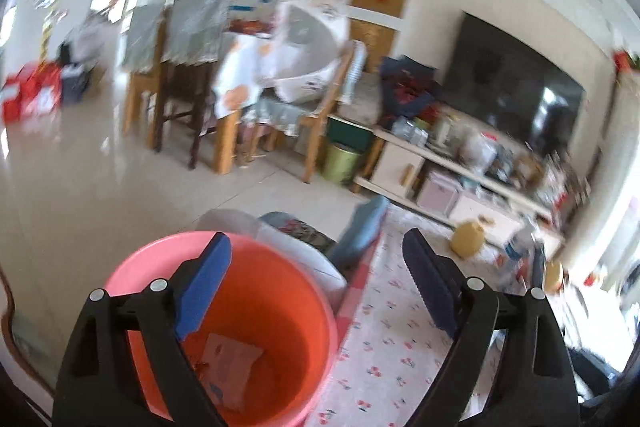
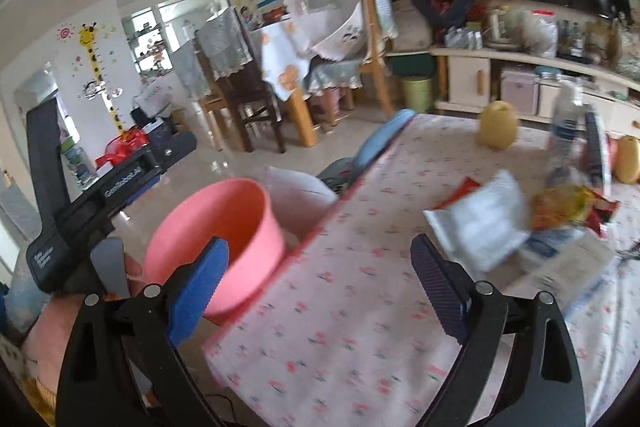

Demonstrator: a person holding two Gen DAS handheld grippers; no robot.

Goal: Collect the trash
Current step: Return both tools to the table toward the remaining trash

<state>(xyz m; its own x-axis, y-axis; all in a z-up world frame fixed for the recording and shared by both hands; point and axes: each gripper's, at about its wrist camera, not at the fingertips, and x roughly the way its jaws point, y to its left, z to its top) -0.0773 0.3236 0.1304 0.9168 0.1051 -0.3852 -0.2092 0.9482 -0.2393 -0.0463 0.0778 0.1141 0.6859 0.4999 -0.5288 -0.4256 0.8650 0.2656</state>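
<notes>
A living room is seen, with a pale tiled floor [image 1: 72, 163], a dining table with wooden chairs [image 1: 224, 75] and a long low cabinet [image 1: 448, 171] under a dark television [image 1: 516, 87]. In front of this a table covered by a white cloth with small red flowers [image 2: 344, 307] is found.

Beside the edge of this cloth a pink bucket [image 1: 224, 307] is placed, on the floor side. In the left wrist view it is looked into from above, and a flat piece of brownish paper [image 1: 230, 363] is seen lying on its bottom. Just behind the bucket a white container [image 1: 296, 247] is visible, which cannot be identified more exactly.

On the cloth, in the right wrist view, a heap of trash is spread at the right side: a white and silver wrapper [image 2: 480, 223], a yellow and red snack bag [image 2: 568, 207] and a clear plastic bottle [image 2: 566, 123] standing behind them. A yellow egg-shaped object [image 2: 498, 125] is set further back on the cloth.

The left gripper [image 1: 320, 291] is held over the bucket, its jaws wide apart, and nothing is between them. The right gripper [image 2: 320, 291] is pointed at the cloth, near the wrapper but not touching it; its jaws are also spread wide and nothing is held.
</notes>
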